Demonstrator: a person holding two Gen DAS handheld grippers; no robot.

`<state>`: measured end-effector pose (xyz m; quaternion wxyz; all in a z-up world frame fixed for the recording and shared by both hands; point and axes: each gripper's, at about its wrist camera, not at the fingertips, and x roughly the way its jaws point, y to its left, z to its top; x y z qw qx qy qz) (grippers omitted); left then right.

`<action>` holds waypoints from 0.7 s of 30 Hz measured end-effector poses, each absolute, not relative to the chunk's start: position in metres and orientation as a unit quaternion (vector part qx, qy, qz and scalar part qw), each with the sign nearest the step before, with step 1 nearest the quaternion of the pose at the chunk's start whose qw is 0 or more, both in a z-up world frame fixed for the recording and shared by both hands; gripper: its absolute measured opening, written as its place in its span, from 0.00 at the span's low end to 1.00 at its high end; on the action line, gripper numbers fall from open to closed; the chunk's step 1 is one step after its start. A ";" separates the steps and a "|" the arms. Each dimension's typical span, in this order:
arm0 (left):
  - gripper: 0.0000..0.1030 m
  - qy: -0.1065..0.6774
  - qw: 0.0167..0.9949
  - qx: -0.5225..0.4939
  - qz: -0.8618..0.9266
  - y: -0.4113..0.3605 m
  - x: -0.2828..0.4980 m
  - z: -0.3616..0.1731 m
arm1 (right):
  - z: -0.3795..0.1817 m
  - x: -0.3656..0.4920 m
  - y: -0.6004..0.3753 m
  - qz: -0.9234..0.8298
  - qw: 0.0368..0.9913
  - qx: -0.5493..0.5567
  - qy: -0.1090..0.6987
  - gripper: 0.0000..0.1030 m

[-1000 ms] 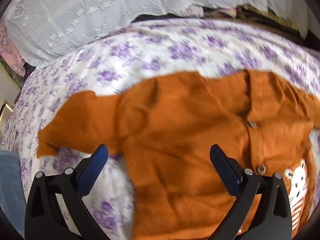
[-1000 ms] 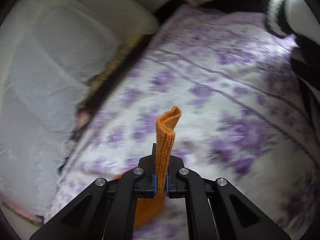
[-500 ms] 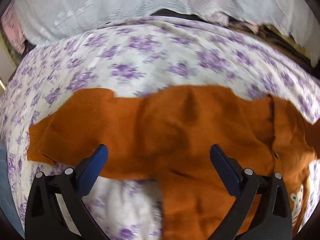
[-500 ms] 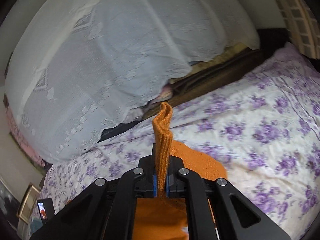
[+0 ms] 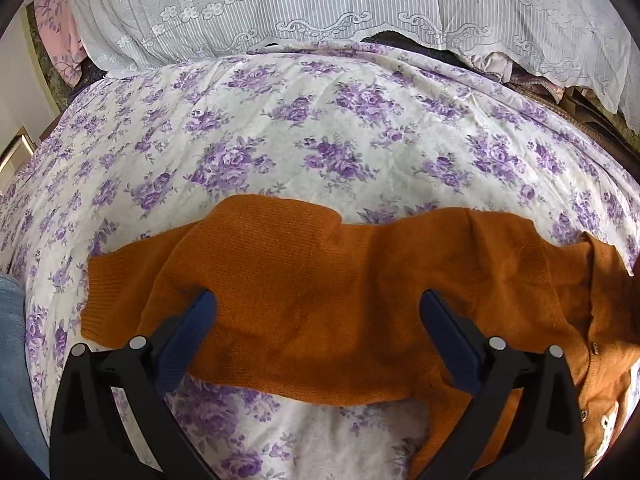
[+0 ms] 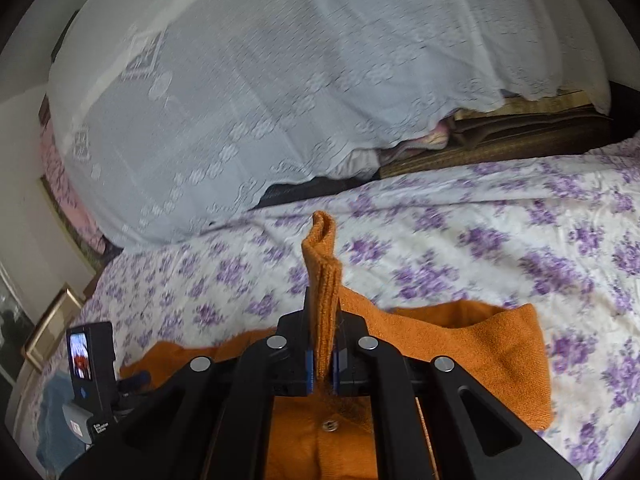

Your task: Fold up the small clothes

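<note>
A small orange knitted cardigan [image 5: 320, 292] lies spread on the floral bedsheet [image 5: 304, 136], one sleeve reaching left, buttons and an animal patch at the right edge. My left gripper [image 5: 318, 320] hovers open over that sleeve and shoulder, its blue pads [image 5: 188, 336] apart with nothing between them. In the right wrist view my right gripper [image 6: 322, 364] is shut on a folded ribbed strip of the cardigan [image 6: 322, 276], which stands up between the pads. The rest of the garment [image 6: 460, 344] hangs and lies below it. The left gripper's camera body [image 6: 90, 364] shows at the lower left.
A white lace cover [image 5: 340, 4] drapes over bedding at the head of the bed. Dark folded blankets [image 6: 520, 132] lie at the far right. A blue garment [image 5: 12, 360] sits at the left edge, and a framed picture [image 6: 52, 328] leans against the wall.
The left gripper has slid left over the cardigan toward the sleeve. The right gripper, still clamping the orange strip, has swung round and risen, from facing the sheet to facing the lace cover.
</note>
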<state>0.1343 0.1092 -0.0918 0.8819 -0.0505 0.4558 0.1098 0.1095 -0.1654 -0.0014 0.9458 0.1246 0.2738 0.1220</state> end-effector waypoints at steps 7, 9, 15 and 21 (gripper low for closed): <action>0.96 0.455 0.881 -0.059 0.113 0.114 0.137 -0.097 | -0.035 0.118 -0.110 0.136 0.937 0.057 0.318 0.07; 0.96 0.455 0.881 -0.058 0.115 0.114 0.137 -0.098 | -0.047 0.121 -0.101 0.136 0.932 0.045 0.332 0.07; 0.96 0.452 0.882 -0.052 0.120 0.112 0.139 -0.100 | -0.089 0.129 -0.079 0.143 0.907 0.008 0.397 0.12; 0.96 0.449 0.884 -0.051 0.115 0.110 0.139 -0.098 | -0.091 0.115 -0.072 0.180 0.891 -0.017 0.415 0.40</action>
